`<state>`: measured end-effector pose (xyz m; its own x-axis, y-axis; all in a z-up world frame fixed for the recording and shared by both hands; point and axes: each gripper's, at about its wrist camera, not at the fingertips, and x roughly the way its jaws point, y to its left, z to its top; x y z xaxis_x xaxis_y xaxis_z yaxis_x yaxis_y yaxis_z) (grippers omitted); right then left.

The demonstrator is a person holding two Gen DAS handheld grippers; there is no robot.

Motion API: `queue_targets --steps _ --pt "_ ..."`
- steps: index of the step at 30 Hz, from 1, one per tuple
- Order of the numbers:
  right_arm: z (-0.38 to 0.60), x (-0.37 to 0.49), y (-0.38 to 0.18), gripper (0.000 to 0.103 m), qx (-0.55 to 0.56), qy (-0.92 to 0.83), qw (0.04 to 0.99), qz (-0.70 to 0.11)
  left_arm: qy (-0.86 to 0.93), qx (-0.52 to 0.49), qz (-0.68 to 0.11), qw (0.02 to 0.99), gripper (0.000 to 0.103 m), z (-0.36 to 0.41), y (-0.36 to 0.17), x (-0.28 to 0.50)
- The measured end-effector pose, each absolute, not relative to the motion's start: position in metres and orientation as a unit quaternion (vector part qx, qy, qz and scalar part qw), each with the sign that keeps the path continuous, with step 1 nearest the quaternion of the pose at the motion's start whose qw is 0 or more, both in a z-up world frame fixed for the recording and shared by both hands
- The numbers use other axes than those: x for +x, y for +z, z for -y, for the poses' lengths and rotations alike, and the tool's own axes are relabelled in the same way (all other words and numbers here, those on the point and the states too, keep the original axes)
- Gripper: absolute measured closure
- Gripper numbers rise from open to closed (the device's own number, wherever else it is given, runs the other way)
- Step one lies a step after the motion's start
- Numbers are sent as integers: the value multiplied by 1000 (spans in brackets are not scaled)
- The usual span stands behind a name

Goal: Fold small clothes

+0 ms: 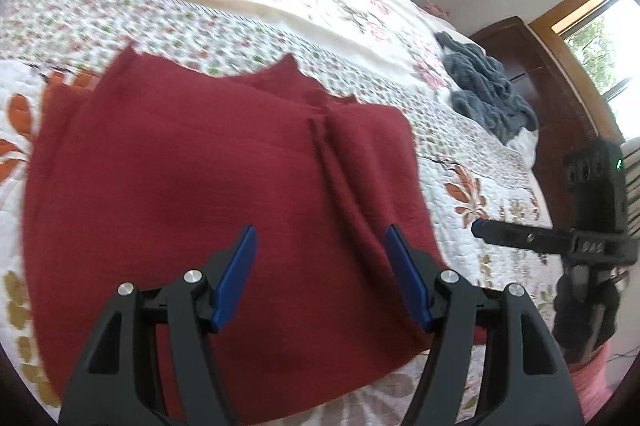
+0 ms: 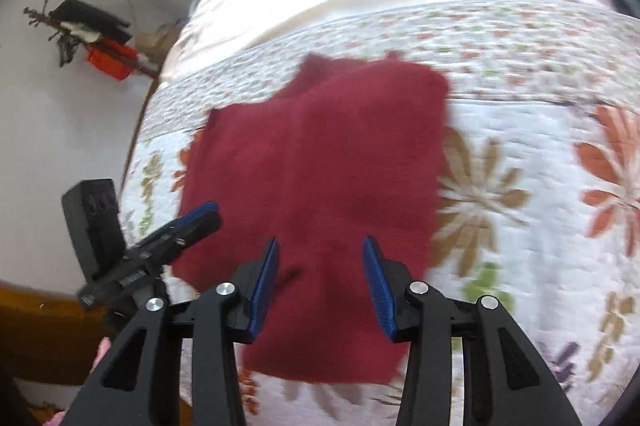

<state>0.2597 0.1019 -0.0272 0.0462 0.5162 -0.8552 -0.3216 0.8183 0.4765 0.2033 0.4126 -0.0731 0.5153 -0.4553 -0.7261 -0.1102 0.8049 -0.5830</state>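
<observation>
Hovering over the red cloth, the left gripper has its blue-padded jaws spread wide and holding nothing. The right gripper also hangs above the cloth with its jaws spread and empty. In the left wrist view the right gripper shows side-on at the right edge, over the quilt and clear of the cloth. In the right wrist view the left gripper shows at the cloth's left edge. The cloth lies folded in layers on the flowered quilt of the bed, with a raised crease running down it and pointed corners at its far edge. A grey garment lies crumpled farther off on the bed, near a dark wooden cabinet and a window
</observation>
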Motion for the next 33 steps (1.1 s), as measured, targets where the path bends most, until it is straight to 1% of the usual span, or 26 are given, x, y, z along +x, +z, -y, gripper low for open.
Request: queue_targets --steps 5,8,14,17,20,21,22,23,25,28,33 --pt "-60 254 -55 58 77 249 728 -634 -118 -329 -498 793 36 -401 -91 217" --pt "-43 247 -77 58 101 248 720 -640 -123 -346 -505 781 36 -397 -99 223" --pt "-24 238 -108 57 131 245 713 -644 -131 -347 -516 772 36 -381 -107 236" --pt "-22 236 -115 57 134 244 711 -645 -133 -347 -519 770 37 -372 -110 247" --pt "-20 236 -118 57 135 246 712 -643 -134 -339 -522 771 39 -362 -111 259" --pt "-20 237 -118 57 134 246 713 -643 -134 -336 -523 772 44 -360 -111 263" --pt "-19 237 -119 57 135 244 713 -643 -135 -331 -526 772 53 -355 -112 268" --pt "-18 237 -120 57 138 243 713 -643 -134 -324 -528 774 57 -350 -112 272" --pt "-15 237 -121 57 144 243 711 -644 -128 -309 -526 782 82 -345 -110 276" --pt "-10 234 -120 57 143 243 712 -643 -123 -308 -518 788 88 -343 -105 278" --pt "-10 229 -111 56 139 247 718 -636 -134 -317 -488 802 89 -352 -88 267"
